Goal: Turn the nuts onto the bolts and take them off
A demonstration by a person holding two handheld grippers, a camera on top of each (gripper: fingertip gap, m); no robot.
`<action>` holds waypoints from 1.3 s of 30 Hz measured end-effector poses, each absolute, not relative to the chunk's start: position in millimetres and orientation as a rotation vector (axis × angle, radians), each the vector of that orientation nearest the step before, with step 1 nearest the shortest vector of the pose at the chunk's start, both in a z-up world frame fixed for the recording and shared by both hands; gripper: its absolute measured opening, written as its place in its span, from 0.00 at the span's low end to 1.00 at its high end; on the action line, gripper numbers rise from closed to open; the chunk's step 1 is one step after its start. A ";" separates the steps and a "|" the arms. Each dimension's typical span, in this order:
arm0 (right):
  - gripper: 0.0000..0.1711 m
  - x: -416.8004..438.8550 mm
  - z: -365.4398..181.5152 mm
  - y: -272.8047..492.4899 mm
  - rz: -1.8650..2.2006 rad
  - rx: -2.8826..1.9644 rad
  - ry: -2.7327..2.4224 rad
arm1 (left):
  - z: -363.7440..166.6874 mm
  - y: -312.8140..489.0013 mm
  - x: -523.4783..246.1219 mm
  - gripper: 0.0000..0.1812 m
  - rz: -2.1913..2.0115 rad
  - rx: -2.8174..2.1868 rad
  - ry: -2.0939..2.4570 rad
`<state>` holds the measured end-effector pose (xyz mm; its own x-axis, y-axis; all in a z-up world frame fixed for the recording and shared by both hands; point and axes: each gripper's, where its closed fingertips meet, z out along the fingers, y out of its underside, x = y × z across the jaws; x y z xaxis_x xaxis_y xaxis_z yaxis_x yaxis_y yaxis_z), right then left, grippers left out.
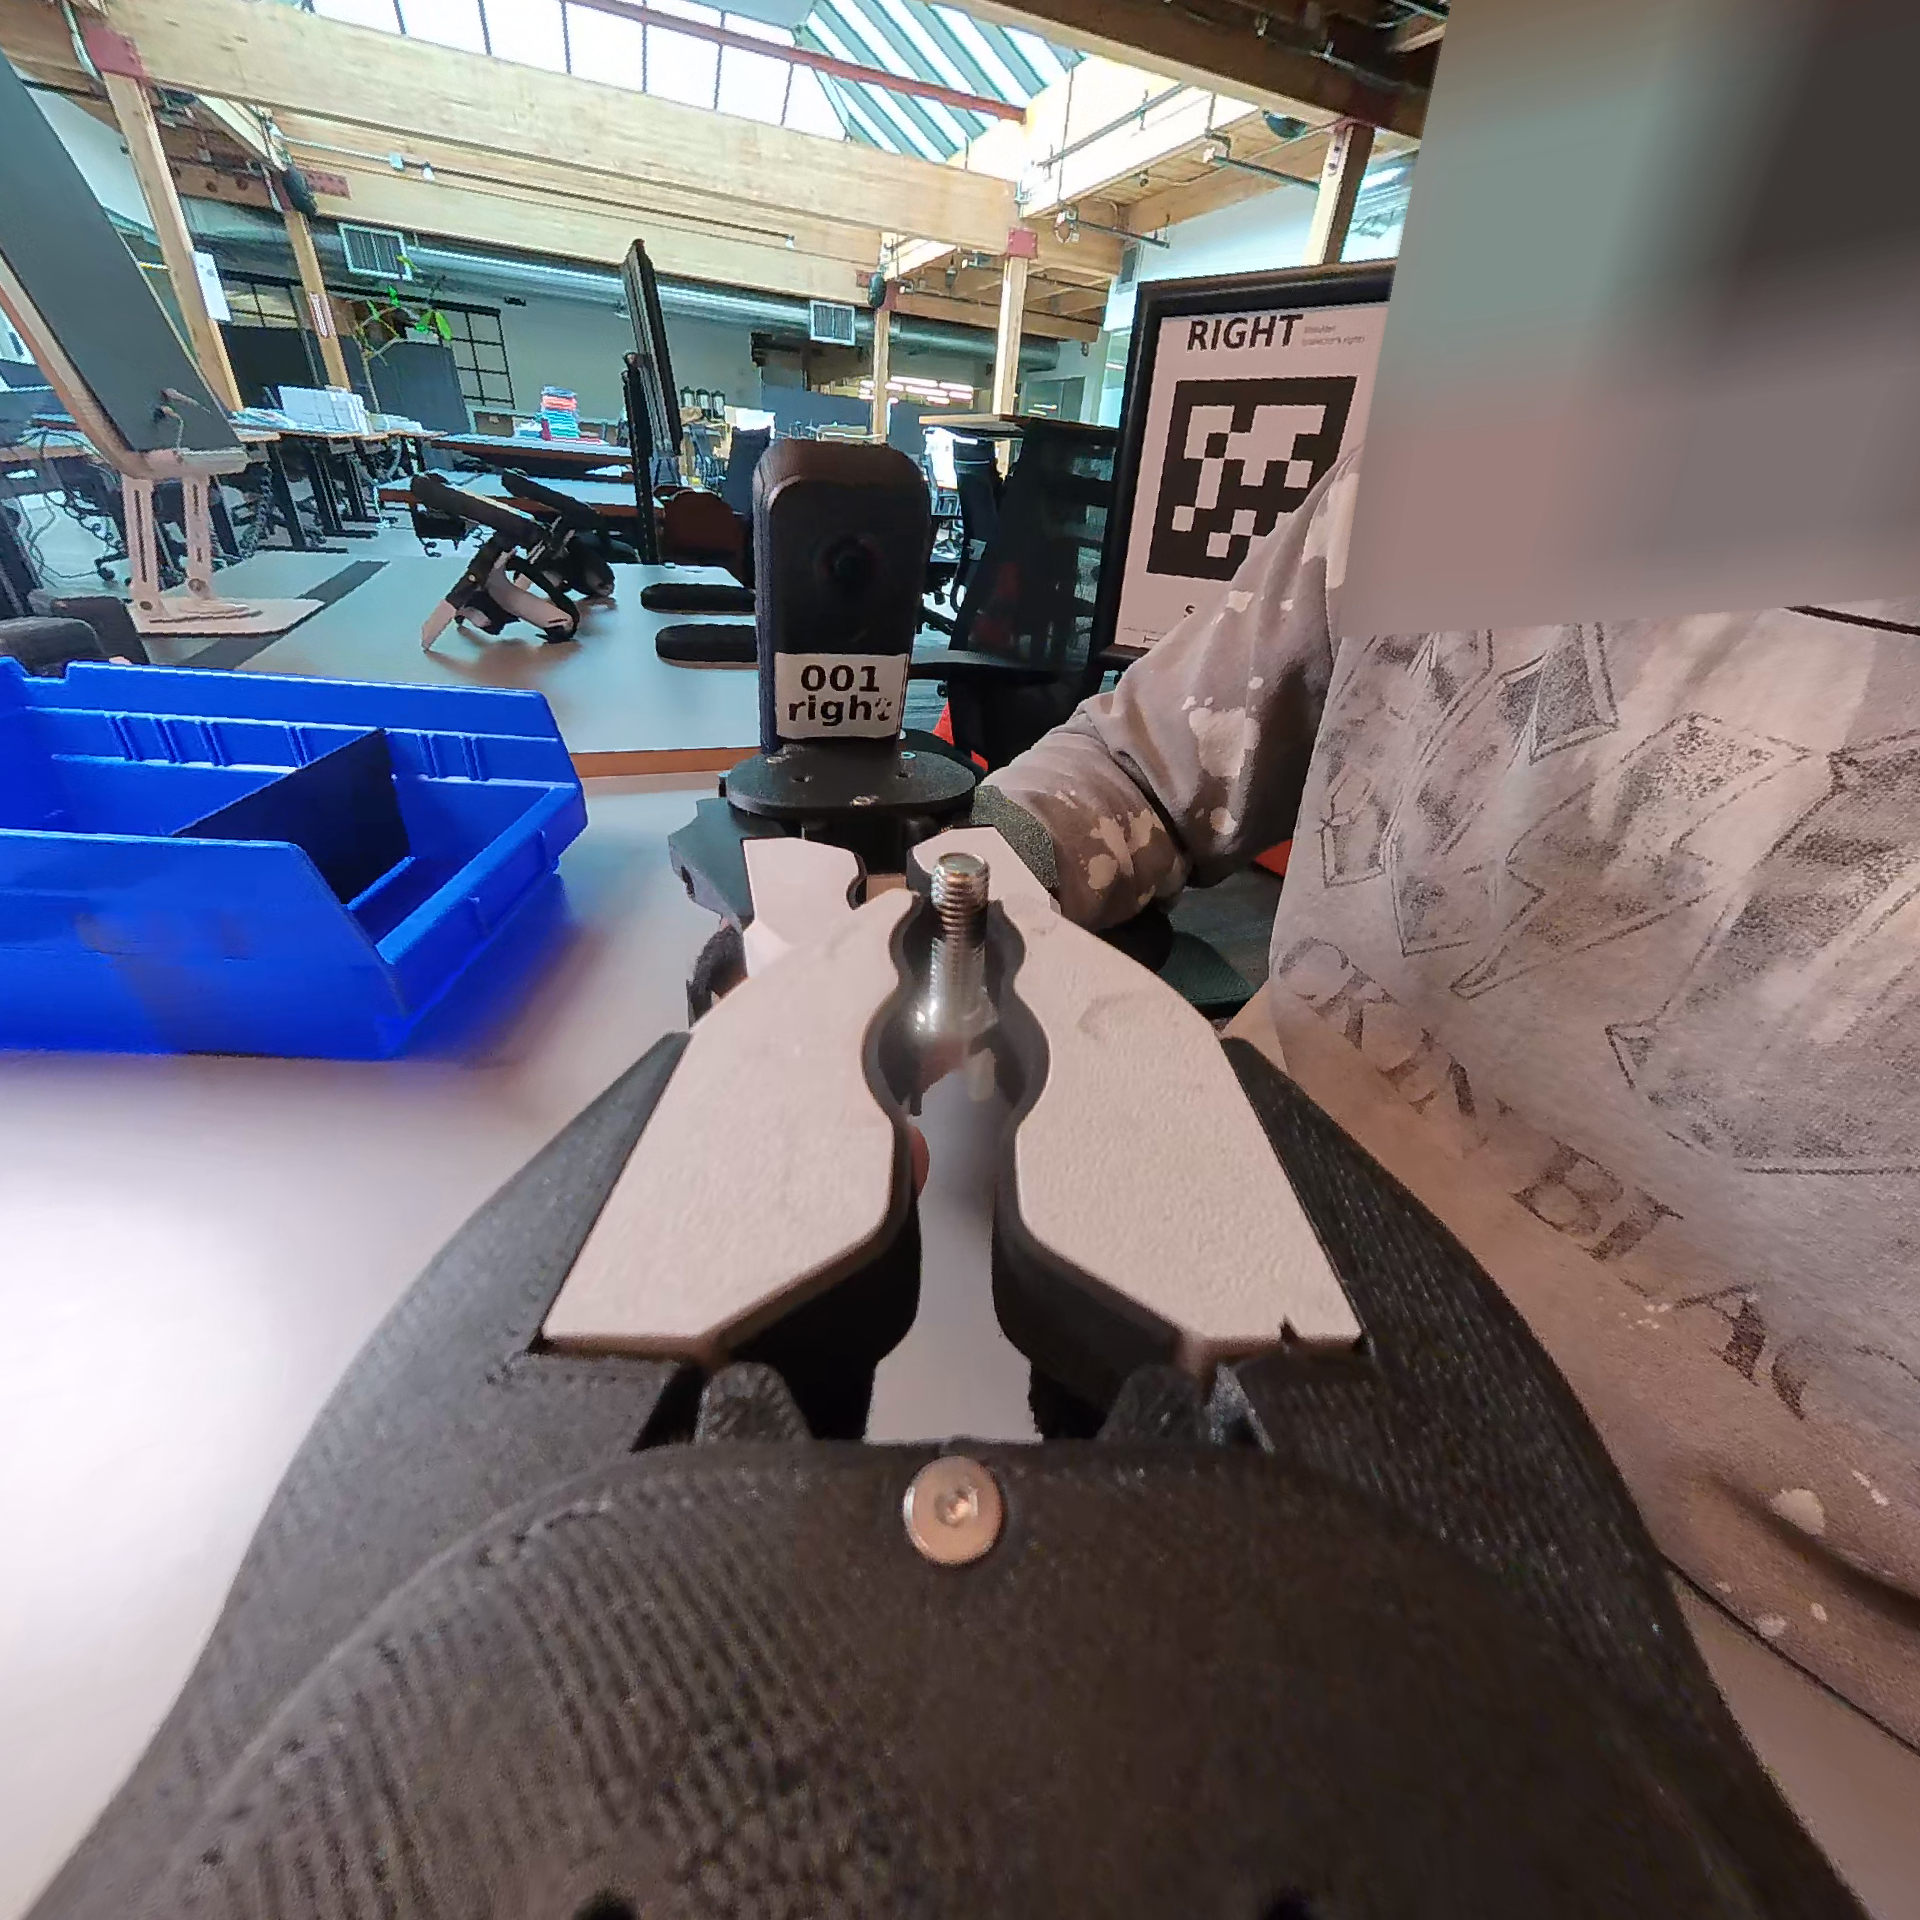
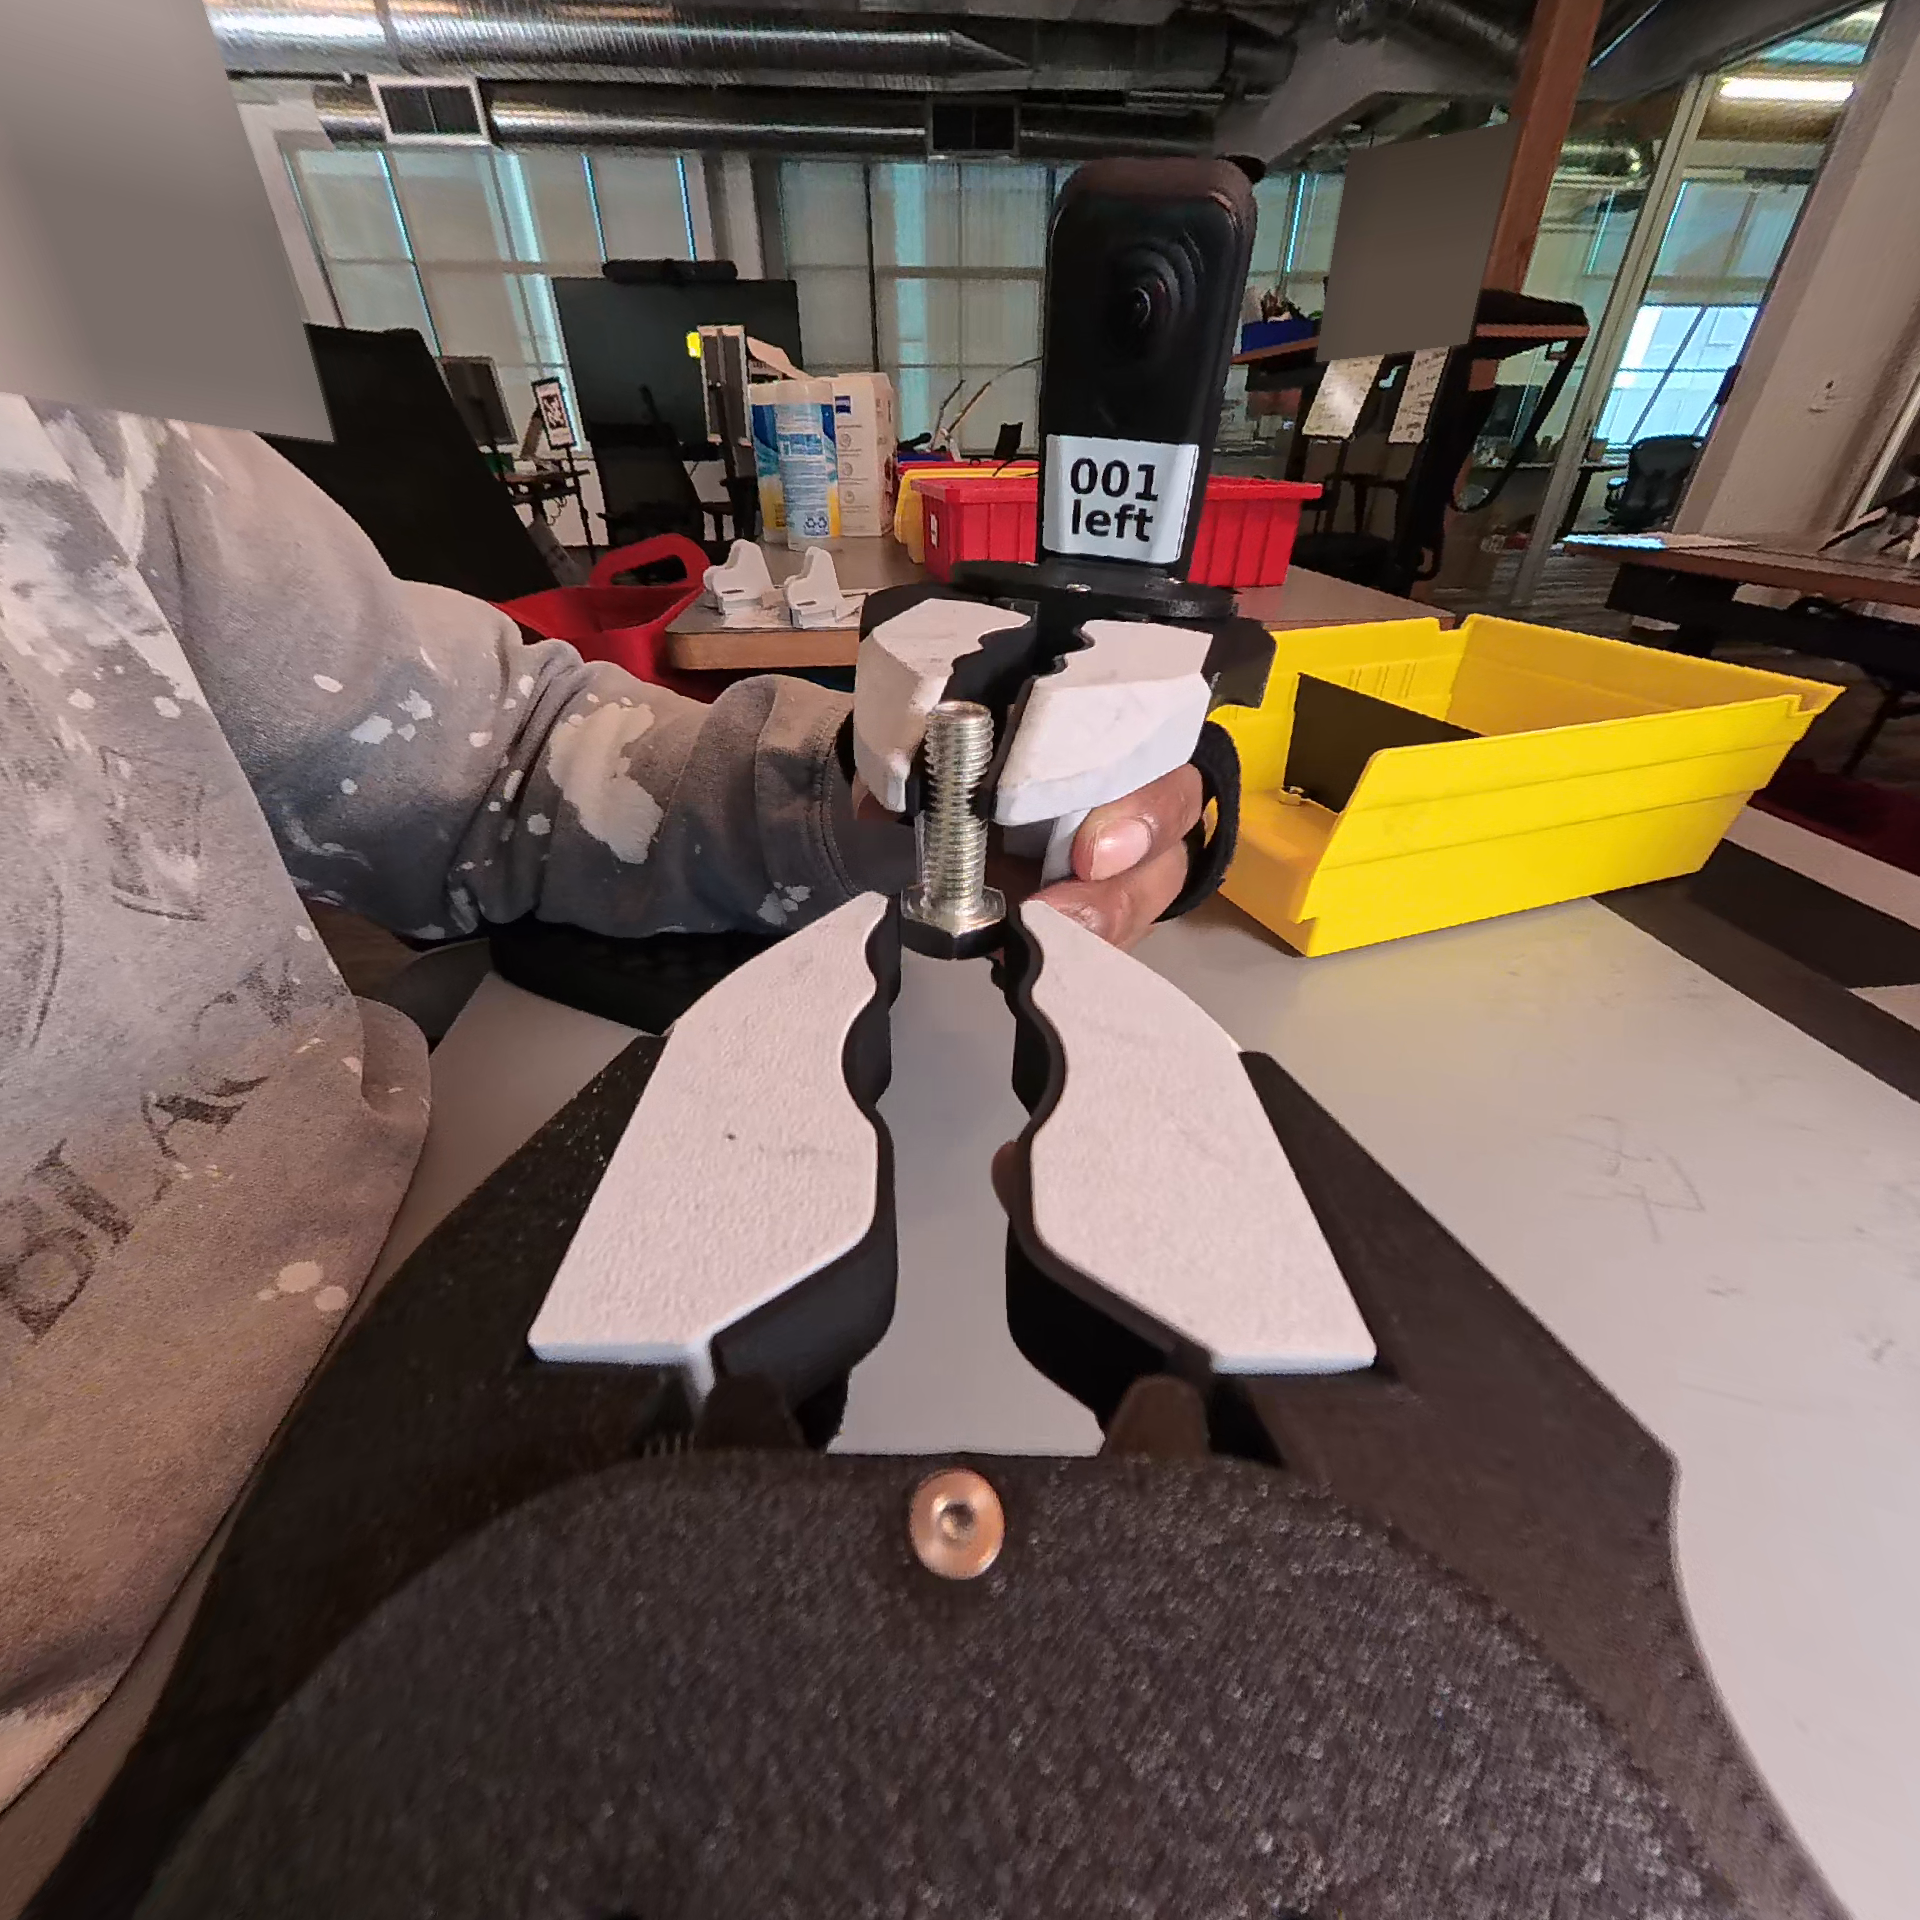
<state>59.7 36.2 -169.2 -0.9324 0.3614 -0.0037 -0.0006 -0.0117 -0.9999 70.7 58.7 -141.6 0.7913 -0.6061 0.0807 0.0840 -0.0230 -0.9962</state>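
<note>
the bolt [image 2: 954, 800] is held upright above the near edge of the table [image 2: 1455, 1143], thread end up, hex end down. whether that hex piece is the bolt's head or a nut can't be told. the right gripper [image 2: 954, 920] is clenched on the hex end, its white pads pressed in from both sides. the left gripper [image 1: 956, 925] is closed round the threaded shank higher up; the actual contact is mostly hidden by the pads in the left wrist view. a hand [image 2: 1122, 842] w/ a dark strap is seen under the left gripper, the rest covered by a paint-flecked grey sleeve [image 2: 468, 748].

a white label w/ black print is stuck on each black camera [image 2: 1132, 312] above the fingers. a framed board [image 1: 1236, 457] w/ a black & white square marker and a printed heading is stood toward the table's far right edge, partly cut off by the sleeve. faded lettering is printed on the grey shirt.

a blue bin [image 1: 468, 831] w/ a dark divider is set toward the table's left side, its near wall blurred. a yellow bin [image 2: 1507, 821], also divided, is set at the opposite side, a small metal piece barely made out inside. red bins [image 2: 987, 520] and a wipes tub [image 2: 795, 457] are seen on a table behind.
</note>
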 end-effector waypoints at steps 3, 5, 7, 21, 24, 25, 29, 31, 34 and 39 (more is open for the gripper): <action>0.11 59.1 -168.6 36.6 2.030 -0.380 -2.003 | -141.1 58.7 69.8 0.05 -0.576 -1.499 0.439; 0.10 59.2 -168.6 36.7 2.023 -0.373 -1.999 | -141.3 58.9 70.0 0.05 -0.577 -1.500 0.440; 0.10 58.5 -168.7 37.4 2.020 -0.376 -1.996 | -141.3 59.5 69.2 0.05 -0.575 -1.505 0.434; 0.10 27.3 -159.4 82.7 1.942 -0.563 -1.849 | -112.7 -74.3 -170.7 0.09 0.325 -1.891 -0.580; 0.10 24.2 -167.5 79.9 1.966 -0.604 -1.863 | -165.3 -149.3 -231.7 0.11 0.454 -2.032 -1.064; 0.10 23.0 -170.6 78.0 1.972 -0.622 -1.873 | -184.3 -161.5 -240.0 0.13 0.436 -2.032 -1.185; 0.10 21.7 -179.4 76.0 1.984 -0.673 -1.884 | -239.0 -189.1 -258.1 0.17 0.550 -2.066 -1.489; 0.10 20.9 -179.9 77.7 1.995 -0.695 -1.873 | -253.2 -197.8 -263.8 0.16 0.596 -2.084 -1.604; 0.10 19.8 -176.7 81.0 2.014 -0.712 -1.853 | -269.5 -214.3 -268.1 0.14 0.699 -2.142 -1.765; 0.10 18.0 -170.3 88.4 2.015 -0.728 -1.828 | -290.3 -224.2 -271.0 0.15 0.724 -2.107 -1.948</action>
<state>18.0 88.4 -170.3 -0.8174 0.5556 -0.1524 0.0976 -0.1271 -0.9871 -271.0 -224.2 -290.3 0.0219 0.9738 -0.2265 0.8851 -0.1242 -0.4484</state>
